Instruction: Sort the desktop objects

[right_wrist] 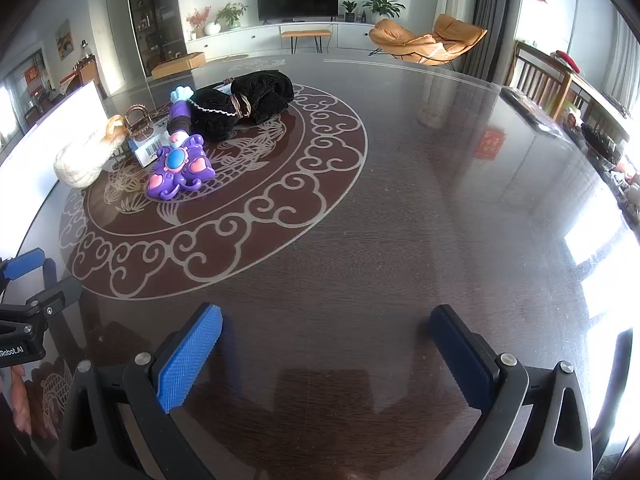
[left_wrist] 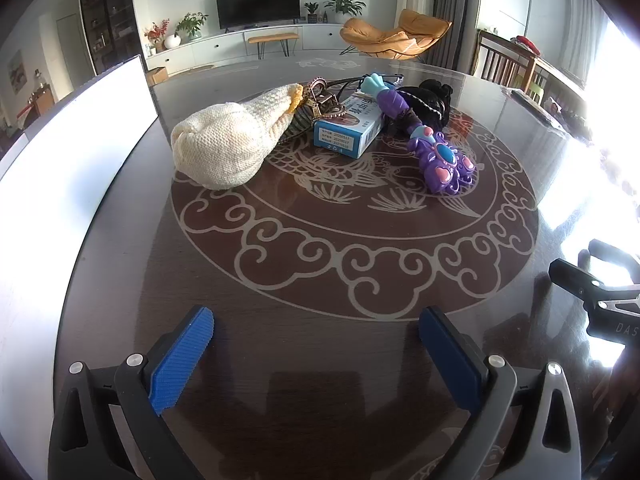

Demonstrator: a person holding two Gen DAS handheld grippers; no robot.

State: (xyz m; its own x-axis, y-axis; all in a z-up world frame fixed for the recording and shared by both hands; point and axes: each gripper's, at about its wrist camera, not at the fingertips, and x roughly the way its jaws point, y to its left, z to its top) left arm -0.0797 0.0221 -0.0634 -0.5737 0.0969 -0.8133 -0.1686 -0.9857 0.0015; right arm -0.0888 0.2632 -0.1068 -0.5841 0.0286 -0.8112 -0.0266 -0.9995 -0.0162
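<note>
Objects cluster at the far centre of your dark patterned table (left_wrist: 320, 360): one purple toy wand (left_wrist: 424, 140), long axis running away from you with its winged head nearest; one blue box (left_wrist: 348, 128); one cream knitted pouch (left_wrist: 228, 140); one black fuzzy garment (right_wrist: 248, 100); possibly a small metal-handled purse (left_wrist: 316, 108). Your left gripper (left_wrist: 316, 360) and right gripper (right_wrist: 326, 360) are both spread wide, holding nothing.

One hat (left_wrist: 224, 148), box (left_wrist: 348, 126), wand (left_wrist: 436, 152).
</note>
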